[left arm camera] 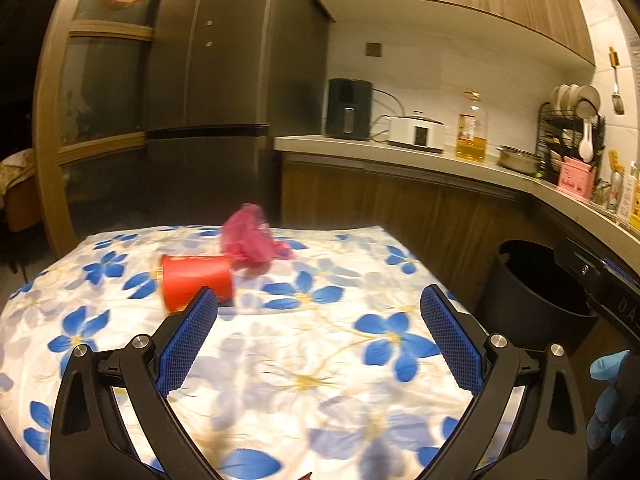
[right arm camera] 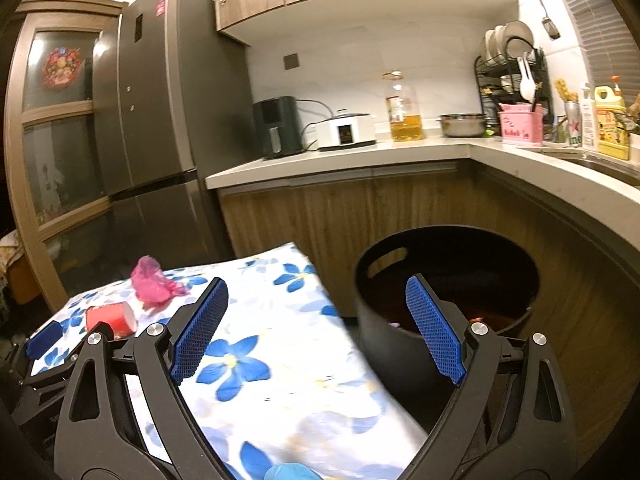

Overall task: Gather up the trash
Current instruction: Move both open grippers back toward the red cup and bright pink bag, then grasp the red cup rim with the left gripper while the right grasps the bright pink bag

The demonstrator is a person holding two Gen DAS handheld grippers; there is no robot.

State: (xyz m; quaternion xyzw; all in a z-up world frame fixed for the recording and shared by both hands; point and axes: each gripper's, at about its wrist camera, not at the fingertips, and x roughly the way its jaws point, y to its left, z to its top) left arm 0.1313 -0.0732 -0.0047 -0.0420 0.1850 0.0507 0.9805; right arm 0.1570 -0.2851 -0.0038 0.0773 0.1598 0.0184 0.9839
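Left wrist view: left gripper (left arm camera: 319, 300) had its blue pads (left arm camera: 188, 340) spread wide, nothing between them, hovering over the floral tablecloth (left arm camera: 320, 380). Red cup (left arm camera: 196, 280) lay on its side just beyond the left pad, not gripped. Pink crumpled bag (left arm camera: 250, 238) sat just behind the cup, touching or nearly so. Black trash bin (left arm camera: 536, 300) stood off the table's right edge, near the cabinet. Right wrist view: right gripper (right arm camera: 316, 294) also spread wide and empty, held over the table's right edge and the bin (right arm camera: 380, 344). Cup (right arm camera: 110, 318) and bag (right arm camera: 154, 284) lay far left on the cloth (right arm camera: 280, 380). Some debris visible inside the bin, too dim to identify.
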